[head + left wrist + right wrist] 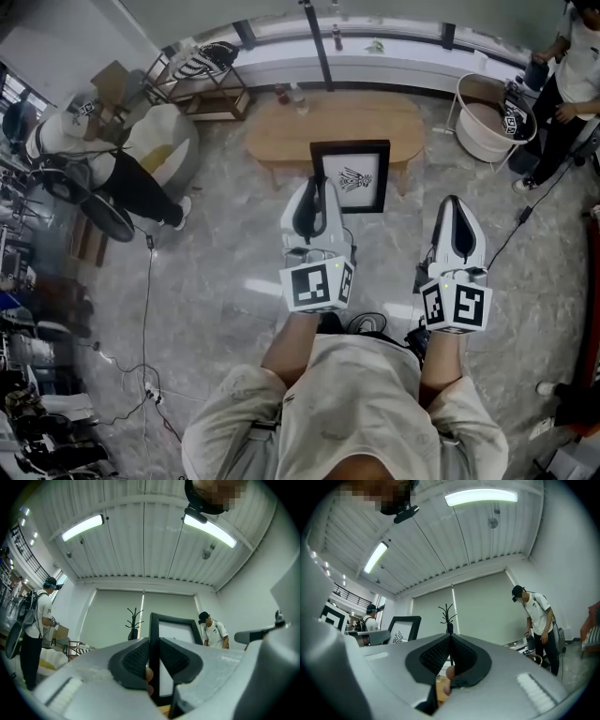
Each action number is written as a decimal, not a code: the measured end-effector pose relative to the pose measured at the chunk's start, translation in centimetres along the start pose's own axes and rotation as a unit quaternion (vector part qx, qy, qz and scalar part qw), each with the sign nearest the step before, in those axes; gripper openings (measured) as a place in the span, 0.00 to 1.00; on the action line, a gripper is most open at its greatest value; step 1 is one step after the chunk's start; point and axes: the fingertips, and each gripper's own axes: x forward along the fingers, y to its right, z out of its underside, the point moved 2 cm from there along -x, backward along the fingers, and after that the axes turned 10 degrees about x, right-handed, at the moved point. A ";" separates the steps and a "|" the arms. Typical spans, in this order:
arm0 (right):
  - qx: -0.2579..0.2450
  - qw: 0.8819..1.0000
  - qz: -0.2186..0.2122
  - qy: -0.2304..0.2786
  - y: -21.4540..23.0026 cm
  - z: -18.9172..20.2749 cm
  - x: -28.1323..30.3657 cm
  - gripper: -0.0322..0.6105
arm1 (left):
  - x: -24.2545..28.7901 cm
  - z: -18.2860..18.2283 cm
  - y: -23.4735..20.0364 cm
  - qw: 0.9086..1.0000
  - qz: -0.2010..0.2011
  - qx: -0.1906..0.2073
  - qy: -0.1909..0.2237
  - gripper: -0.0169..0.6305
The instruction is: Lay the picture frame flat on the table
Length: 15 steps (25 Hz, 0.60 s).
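Black rectangular picture frame with white print upright, long axis vertical, at near edge of oval wooden table; contact of bottom edge with tabletop not discernible. Left gripper clenched on frame's left vertical bar. Right gripper closed, empty, well off to frame's right. Probable next: tip top edge away over table, left hand leading.

— Where is the open ground?
— Bare stone floor at nine o'clock, plus the lane between the left gripper and right gripper.
— What blocks the way?
— Wooden table at twelve, bottles on its eleven o'clock end, the upright picture frame at its near edge. White tub at two, cables at eight.
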 end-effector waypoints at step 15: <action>-0.022 1.000 -0.001 -0.004 -0.3 1.5 0.5 0.05 | 0.4 1.7 -0.2 1.000 0.003 -0.015 0.004 0.15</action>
